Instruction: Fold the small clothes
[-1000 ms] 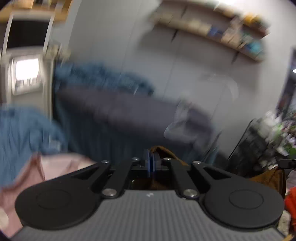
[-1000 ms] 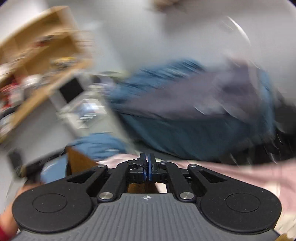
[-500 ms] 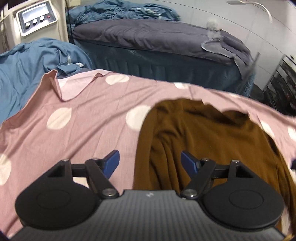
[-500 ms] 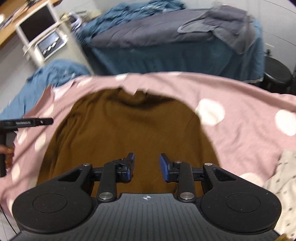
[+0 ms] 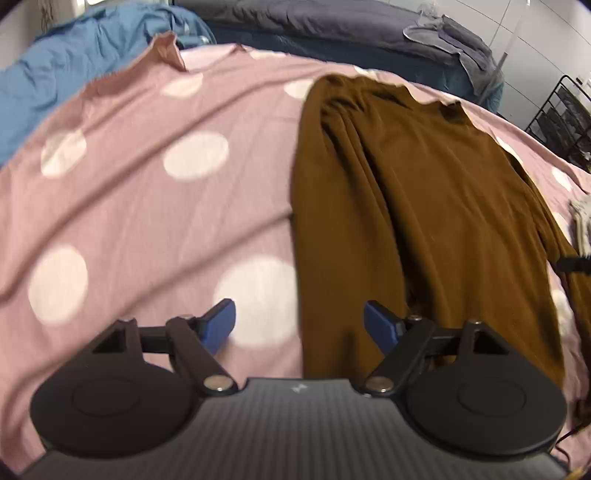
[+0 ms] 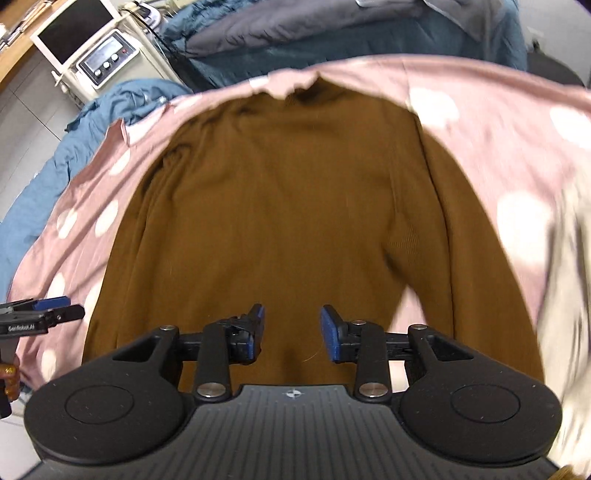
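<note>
A brown long-sleeved sweater (image 5: pixel 424 203) lies flat, neck away from me, on a pink sheet with white dots (image 5: pixel 147 221). My left gripper (image 5: pixel 301 325) hovers over the sweater's near left edge. Its jaws are opening, and the blue pads touch nothing. In the right wrist view the same sweater (image 6: pixel 288 203) fills the middle. My right gripper (image 6: pixel 291 332) hangs over its near hem, jaws opening, with only cloth below the gap. The left gripper (image 6: pixel 70 308) also shows at the left edge of that view, over the pink sheet (image 6: pixel 498 147).
A crumpled blue blanket (image 5: pixel 55 81) lies at the far left. Behind stands a bed with a dark grey cover (image 5: pixel 332 22). A white machine with knobs (image 6: pixel 107 62) is at the back left, a black wire rack (image 5: pixel 561 118) at the right. Pale cloth (image 6: pixel 569 258) lies right of the sweater.
Both grippers were shut and raised toward the room. They have dropped and tilted down over the sweater, and their jaws have opened wide.
</note>
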The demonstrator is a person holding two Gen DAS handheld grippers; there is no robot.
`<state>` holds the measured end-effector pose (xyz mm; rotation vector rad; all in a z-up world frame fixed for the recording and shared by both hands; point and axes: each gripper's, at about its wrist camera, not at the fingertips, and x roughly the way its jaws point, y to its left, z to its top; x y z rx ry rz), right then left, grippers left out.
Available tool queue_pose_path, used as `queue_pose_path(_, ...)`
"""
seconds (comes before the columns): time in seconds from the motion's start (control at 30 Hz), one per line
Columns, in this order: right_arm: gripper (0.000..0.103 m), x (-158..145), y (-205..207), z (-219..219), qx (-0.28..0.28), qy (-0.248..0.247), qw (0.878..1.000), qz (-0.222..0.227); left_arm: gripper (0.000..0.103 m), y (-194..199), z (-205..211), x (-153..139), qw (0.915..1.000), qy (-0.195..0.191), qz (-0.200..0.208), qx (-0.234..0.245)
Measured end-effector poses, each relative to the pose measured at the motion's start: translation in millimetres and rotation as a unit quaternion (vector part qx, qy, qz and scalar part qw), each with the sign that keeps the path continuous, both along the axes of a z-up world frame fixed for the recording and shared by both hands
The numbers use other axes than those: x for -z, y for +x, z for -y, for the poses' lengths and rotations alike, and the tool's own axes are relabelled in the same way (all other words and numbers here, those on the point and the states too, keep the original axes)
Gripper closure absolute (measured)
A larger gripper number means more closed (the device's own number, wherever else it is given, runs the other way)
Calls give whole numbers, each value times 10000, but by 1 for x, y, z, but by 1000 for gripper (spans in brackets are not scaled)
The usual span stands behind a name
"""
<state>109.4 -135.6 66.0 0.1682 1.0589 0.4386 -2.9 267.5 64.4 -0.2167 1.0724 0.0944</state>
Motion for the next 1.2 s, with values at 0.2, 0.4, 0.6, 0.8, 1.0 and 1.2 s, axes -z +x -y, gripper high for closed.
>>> queue_pose_path(0.2, 41, 9, -52, 19, 245, 124, 9989, -379, 23, -22, 19, 7, 9995, -259, -188, -1)
queue_pose_path(0.4, 34, 24, -78, 30, 338, 204, 9959, -819, 31, -39, 41, 26, 9983, -300, -480, 144)
queue_pose_path(0.6, 32, 36, -93, 22, 228, 330, 9930, -1110, 88, -43, 41, 23, 9990, -303, -328, 83)
queue_pose_path(0.8, 31, 39, -100, 9, 50, 332, 9930, -1134, 90, -43, -5, -12, 9995, -17, -21, -310)
queue_pose_path(1.0, 31, 36, -98, 2, -120, 323, 9938, -1058, 88, -21, -76, -38, 9974, 325, 105, -642)
queue_pose_path(1.2, 31, 39, -92, -6, -113, 489, 9917, -1181, 88, -7, -109, -38, 9961, 509, -151, -700)
